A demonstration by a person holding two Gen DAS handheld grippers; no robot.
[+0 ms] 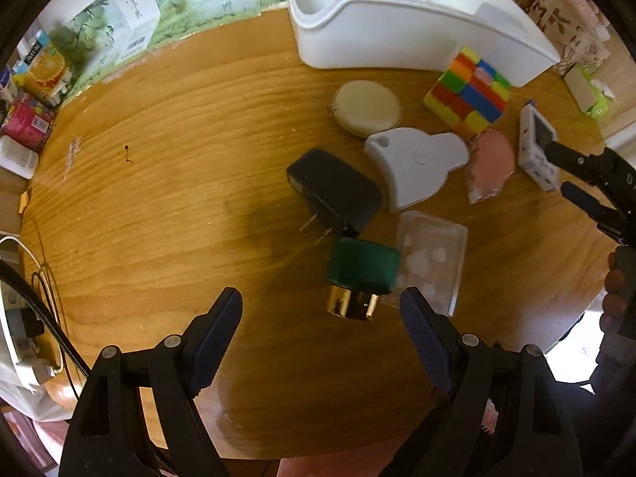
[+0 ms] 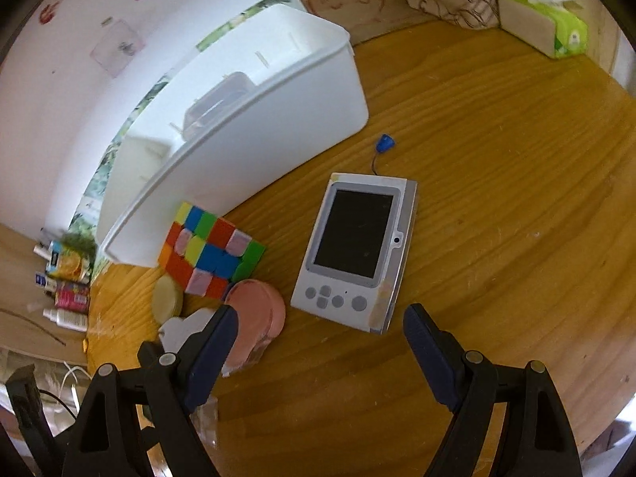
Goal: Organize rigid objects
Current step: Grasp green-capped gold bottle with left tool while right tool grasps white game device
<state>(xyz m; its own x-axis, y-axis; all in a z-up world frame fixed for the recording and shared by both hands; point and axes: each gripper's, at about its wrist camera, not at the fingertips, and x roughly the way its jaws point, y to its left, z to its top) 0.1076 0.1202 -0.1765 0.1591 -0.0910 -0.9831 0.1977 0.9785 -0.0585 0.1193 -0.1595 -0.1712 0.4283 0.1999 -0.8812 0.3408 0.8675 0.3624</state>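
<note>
Your left gripper hangs over the round wooden table with its jaws spread wide and nothing between them; the green bottle with a gold cap lies on its side just ahead of the fingertips. Touching the bottle's right side is a clear plastic case, and just beyond it a black plug adapter rests with its prongs pointing toward you. Farther on sit a white fan-shaped piece, a cream round disc, a pink compact and a multicoloured puzzle cube, the cube close against the white bin at the far edge.

Your right gripper is likewise wide open and empty, poised above the table just short of a white handheld game console, which lies flat, screen up (a small blue-capped tag trails from its top edge on a thin cord). To the console's left, the right wrist view shows the cube, the pink compact and the cream disc clustered beside the bin, inside which a dark boxy object shows dimly through the wall. A green tissue box stands at the table's far right.
</note>
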